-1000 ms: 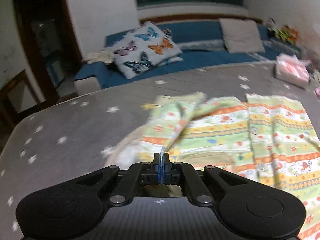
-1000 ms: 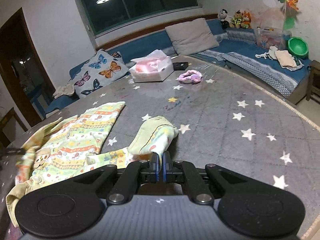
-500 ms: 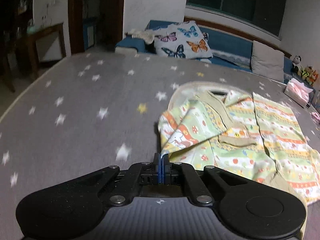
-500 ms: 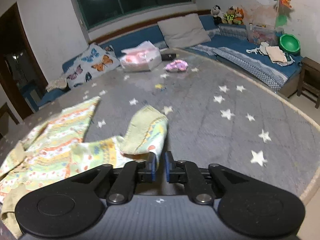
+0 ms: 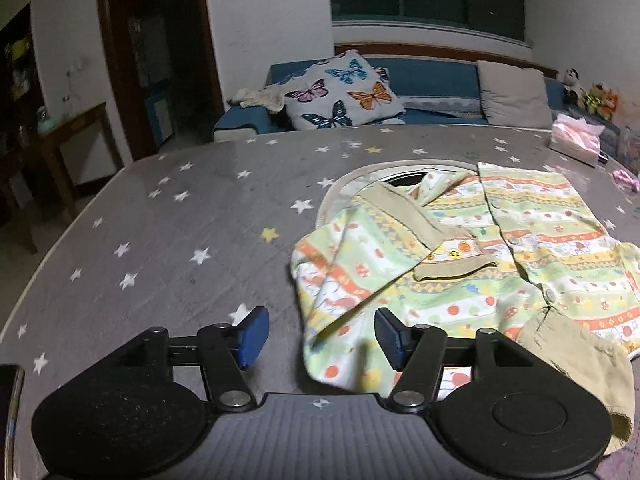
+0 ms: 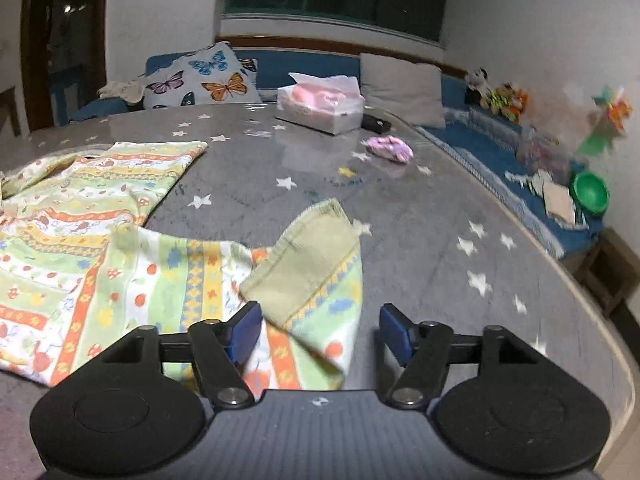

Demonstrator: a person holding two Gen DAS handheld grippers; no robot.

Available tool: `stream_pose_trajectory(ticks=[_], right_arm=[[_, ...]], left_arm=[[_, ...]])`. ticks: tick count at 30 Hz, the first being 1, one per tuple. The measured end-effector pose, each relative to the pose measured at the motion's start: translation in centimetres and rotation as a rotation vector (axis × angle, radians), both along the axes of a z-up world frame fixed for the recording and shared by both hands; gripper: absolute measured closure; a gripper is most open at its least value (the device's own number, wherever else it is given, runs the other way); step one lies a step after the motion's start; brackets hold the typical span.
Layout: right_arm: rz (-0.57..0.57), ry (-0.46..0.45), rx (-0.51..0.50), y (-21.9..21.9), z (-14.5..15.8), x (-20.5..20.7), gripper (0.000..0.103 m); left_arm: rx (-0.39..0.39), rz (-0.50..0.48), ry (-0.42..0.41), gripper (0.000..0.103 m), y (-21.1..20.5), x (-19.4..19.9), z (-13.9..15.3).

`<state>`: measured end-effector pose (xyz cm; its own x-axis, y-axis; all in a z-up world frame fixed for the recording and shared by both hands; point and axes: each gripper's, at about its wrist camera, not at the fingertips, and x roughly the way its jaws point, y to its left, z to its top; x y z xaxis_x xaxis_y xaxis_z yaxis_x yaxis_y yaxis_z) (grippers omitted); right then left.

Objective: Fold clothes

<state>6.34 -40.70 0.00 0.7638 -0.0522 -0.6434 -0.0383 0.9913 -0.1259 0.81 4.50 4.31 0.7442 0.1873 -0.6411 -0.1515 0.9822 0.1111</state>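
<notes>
A patterned green, orange and white shirt [image 5: 500,256] lies spread on the grey star-print table [image 5: 180,232]. Its left sleeve is folded in over the body, and the sleeve end [image 5: 340,344] lies between the jaws of my open left gripper [image 5: 318,336]. In the right wrist view the shirt [image 6: 80,232] lies to the left, and its right sleeve cuff [image 6: 312,264] is folded back, just ahead of my open right gripper [image 6: 320,332]. Neither gripper holds cloth.
A tissue box [image 6: 320,108] and a small purple cloth [image 6: 388,148] sit at the table's far side. A blue sofa with a butterfly pillow [image 5: 340,92] runs behind. The table edge [image 6: 600,320] curves close on the right. A phone [image 5: 10,400] lies at the left.
Both grippers were shut on the sleeve ends; both have opened and let the sleeves drop onto the shirt and table. The left sleeve now lies folded in.
</notes>
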Motion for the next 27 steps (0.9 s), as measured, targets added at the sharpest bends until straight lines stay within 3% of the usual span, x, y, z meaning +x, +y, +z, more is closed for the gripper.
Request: stream_pose_trajectory(ticks=[8,11,17,21,22,26,27], right_arm=[[-0.184,-0.055,-0.092,-4.0,1.3,2.0,0.028],[-0.205,-0.075,-0.057,-4.8,2.2,1.6,0.028],[-0.055,-0.048,0.092,-2.2,2.4,0.8,0.028],[0.044,-0.018,0.110,0.7,1.7,1.0,0.028],[0.062,-0.013,0.106,1.3,1.5,1.1,0.028],[0.076,0.010,0.125,2.5,0.8,1.6,0.028],[0.076,0.015,0.132,2.6,0.6,1.7,0.028]], left_arm=[[0.065,-0.123,-0.015,0.043,-2.7,2.4,-0.4],[0.091,-0.185,-0.016,0.045,-3.9,4.0,-0.9],[0.135,-0.228,-0.009,0.046,-5.5,8.5,-2.4],[0.151,-0.214,0.008,0.047,-4.8,9.9,-3.7],[0.154,-0.211,0.013,0.049,-4.6,10.3,-4.0],[0.141,-0.190,0.015,0.098,-3.4,10.9,-4.5],[0.129,-0.182,0.011,0.100,-3.0,10.8,-4.5]])
